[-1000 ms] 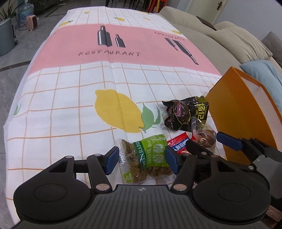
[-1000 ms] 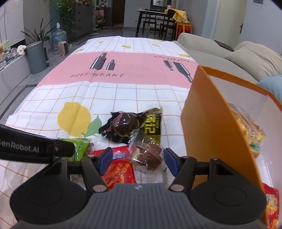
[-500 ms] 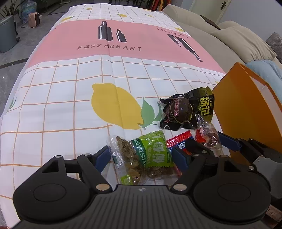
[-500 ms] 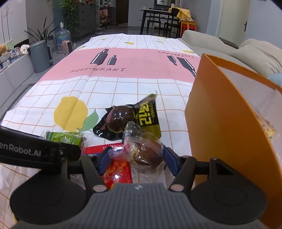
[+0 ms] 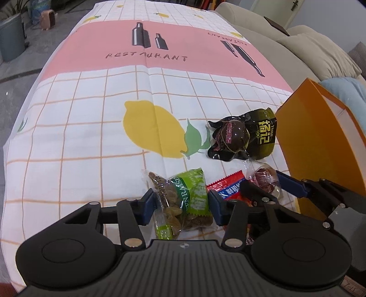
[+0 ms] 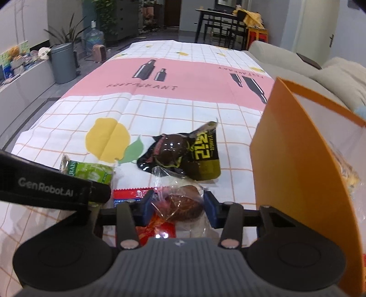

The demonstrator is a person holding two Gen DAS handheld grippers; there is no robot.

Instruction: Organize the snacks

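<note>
Green crinkly raisin packet (image 5: 183, 201) sits between the closing left tool (image 5: 181, 205) pads, touching both, just left of the orange paper bag (image 5: 320, 146) on the table (image 5: 91, 118). Right view: right tool (image 6: 177, 205) closing on a clear-wrapped round brown snack (image 6: 183, 203), beside that bag (image 6: 295, 173).

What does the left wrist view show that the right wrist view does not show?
Only the left wrist view shows the blue blanket behind the orange box, and the whole raisin pack between the closing jaws of the left hand-held gripper.

Only the right wrist view shows snacks inside the box, the dining table, and the clear-wrapped snack between the closing jaws of the right hand-held gripper.

Both show the black pack, red pack, lemon tablecloth, bin and sofa.
</note>
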